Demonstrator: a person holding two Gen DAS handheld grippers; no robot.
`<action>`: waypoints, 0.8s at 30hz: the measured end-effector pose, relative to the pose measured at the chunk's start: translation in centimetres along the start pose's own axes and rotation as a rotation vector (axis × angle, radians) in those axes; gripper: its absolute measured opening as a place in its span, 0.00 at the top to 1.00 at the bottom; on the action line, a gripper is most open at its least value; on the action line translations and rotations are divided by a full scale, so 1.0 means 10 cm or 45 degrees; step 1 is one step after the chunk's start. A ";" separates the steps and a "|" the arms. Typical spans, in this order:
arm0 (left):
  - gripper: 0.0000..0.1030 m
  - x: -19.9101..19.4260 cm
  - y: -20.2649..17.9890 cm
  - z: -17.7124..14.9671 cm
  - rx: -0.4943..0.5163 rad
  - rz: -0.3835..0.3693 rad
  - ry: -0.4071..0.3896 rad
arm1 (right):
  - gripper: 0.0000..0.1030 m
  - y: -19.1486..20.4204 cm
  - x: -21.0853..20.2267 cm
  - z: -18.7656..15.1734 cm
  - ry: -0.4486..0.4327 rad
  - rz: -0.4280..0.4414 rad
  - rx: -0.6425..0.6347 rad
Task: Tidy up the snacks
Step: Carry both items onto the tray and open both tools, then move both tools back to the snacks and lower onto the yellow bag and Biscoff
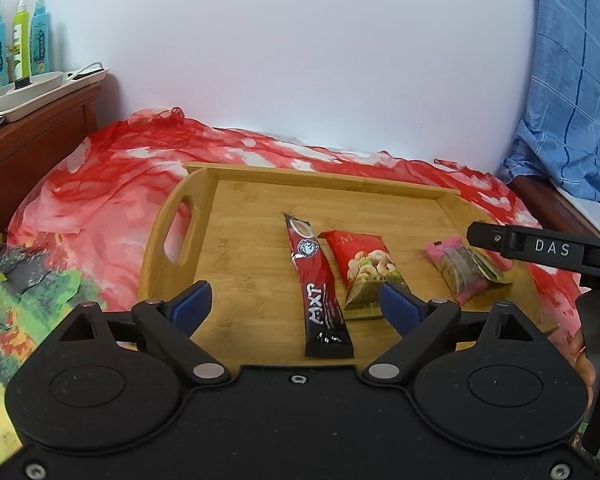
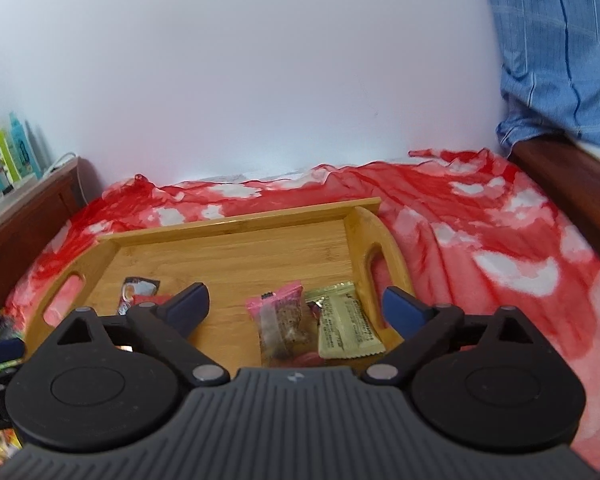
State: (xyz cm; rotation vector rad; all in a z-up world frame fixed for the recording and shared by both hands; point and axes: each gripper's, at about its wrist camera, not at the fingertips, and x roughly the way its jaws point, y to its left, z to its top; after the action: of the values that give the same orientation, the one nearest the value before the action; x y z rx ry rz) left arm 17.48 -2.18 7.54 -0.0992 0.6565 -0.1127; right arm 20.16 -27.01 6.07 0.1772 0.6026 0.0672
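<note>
both grippers hang over the tray (image 1: 204,176) on the red cloth (image 1: 100,200), fingers spread wide and pinching nothing. under the left gripper (image 1: 296,304) lie a stick sachet (image 1: 320,292) and nut bag (image 1: 366,268); under the right gripper (image 2: 296,304) a pink pack (image 2: 284,320) beside a gold pack (image 2: 346,328), perhaps touching.

Left gripper (image 1: 296,304): black body, blue fingers (image 1: 194,306), silver screws. Right gripper (image 2: 296,306): grey ribbed housing, "DAS" marking.

Four snack packets on one bamboo tray (image 1: 168,216): one red stick sachet (image 1: 320,292), one nut pouch (image 1: 366,272), one pink packet (image 2: 282,320), one gold packet (image 2: 348,330). Three bottles (image 1: 18,40) on the side shelf.
</note>
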 end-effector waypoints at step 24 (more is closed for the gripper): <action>0.08 -0.55 0.14 -0.59 0.040 -0.001 0.008 | 0.00 0.33 -0.75 -0.70 -0.061 -0.087 -0.154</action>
State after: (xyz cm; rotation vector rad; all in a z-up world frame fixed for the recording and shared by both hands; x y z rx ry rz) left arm 9.66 -0.35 5.99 -0.0691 0.6610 -0.1244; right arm 9.99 -23.63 5.22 0.0405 0.5543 0.0334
